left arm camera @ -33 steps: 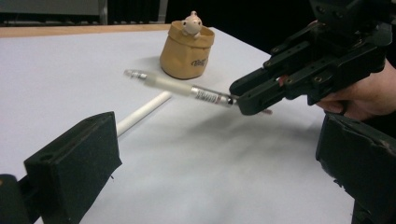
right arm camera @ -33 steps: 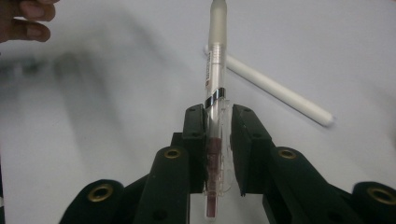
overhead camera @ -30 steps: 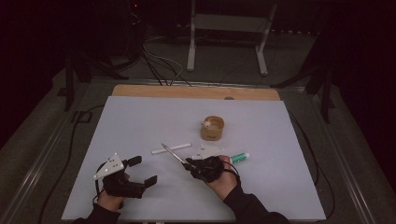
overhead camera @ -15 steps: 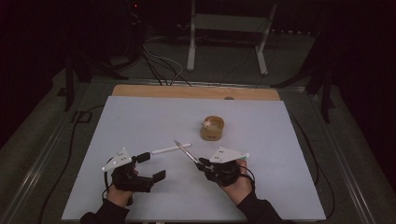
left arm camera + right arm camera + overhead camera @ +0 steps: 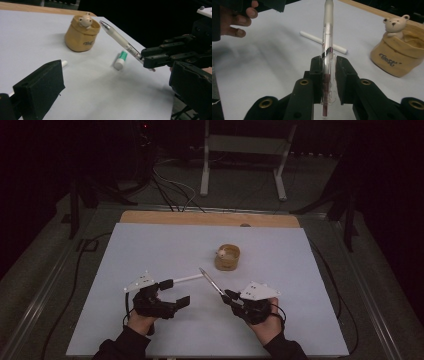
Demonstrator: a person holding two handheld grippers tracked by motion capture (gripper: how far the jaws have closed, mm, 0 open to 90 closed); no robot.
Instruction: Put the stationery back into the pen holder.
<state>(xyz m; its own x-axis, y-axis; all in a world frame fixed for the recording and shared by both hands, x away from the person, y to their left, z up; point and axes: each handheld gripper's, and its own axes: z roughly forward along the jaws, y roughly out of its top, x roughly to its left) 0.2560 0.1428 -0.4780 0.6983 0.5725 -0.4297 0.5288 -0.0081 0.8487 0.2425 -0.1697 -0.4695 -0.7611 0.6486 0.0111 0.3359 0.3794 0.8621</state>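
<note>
My right gripper (image 5: 328, 75) is clenched on the clear pen (image 5: 327, 45): both black jaws press the transparent barrel from either side, near its back end, and the frosted front half projects straight out beyond the pads. In the high view this gripper (image 5: 227, 295) sits on the near side of the tan bear-topped pot (image 5: 227, 257), and the pen (image 5: 210, 280) slants up from the jaws toward that pot, its tip stopping short of it and clear of the white table sheet (image 5: 150, 245).

My left gripper (image 5: 172, 292) stands released, jaws well apart and grasping nothing. It lies near-left of the pot, well apart from it. A white stick (image 5: 187, 278) lies flat on the sheet between this gripper and the pot; its near end reaches right beside the farther jaw, but I cannot tell whether they touch. In the left gripper view that end (image 5: 64, 63) peeks out behind one jaw.

A white tube with a green band (image 5: 121, 59) lies on the sheet to the near side of the pot (image 5: 81, 35), beneath the raised pen (image 5: 120, 41) and apart from it.
</note>
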